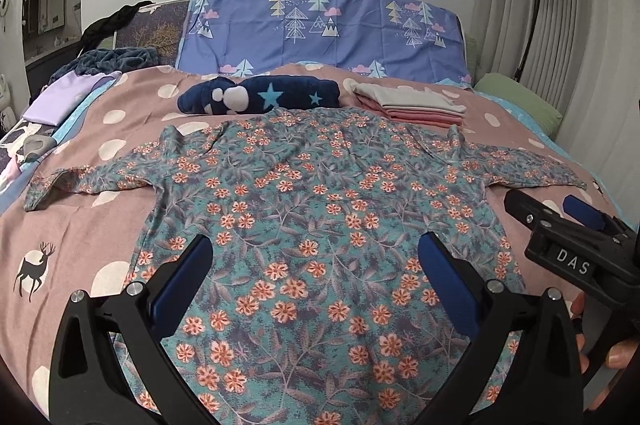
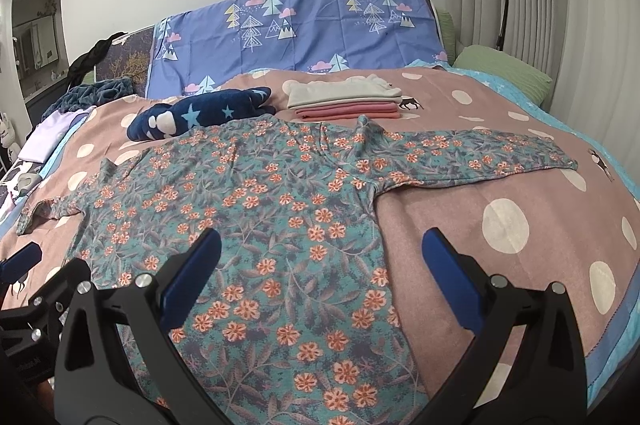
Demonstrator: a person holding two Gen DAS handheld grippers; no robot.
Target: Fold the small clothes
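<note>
A teal long-sleeved shirt with orange flowers [image 1: 316, 221] lies spread flat on the bed, both sleeves stretched out sideways; it also shows in the right wrist view [image 2: 256, 237]. My left gripper [image 1: 316, 245] is open and empty, hovering over the shirt's lower body. My right gripper [image 2: 320, 241] is open and empty over the shirt's right hem edge and the bedspread; it also shows in the left wrist view [image 1: 548, 213] to the right of the shirt. The left gripper's tip shows at the left edge of the right wrist view [image 2: 20, 257].
A stack of folded pink and grey clothes [image 1: 408, 103] lies behind the shirt, next to a navy star-patterned plush bundle [image 1: 260, 95]. The pink dotted bedspread [image 2: 500, 225] covers the bed. A blue tree-print pillow [image 1: 320, 29] stands at the head. Purple fabric [image 1: 60, 97] lies far left.
</note>
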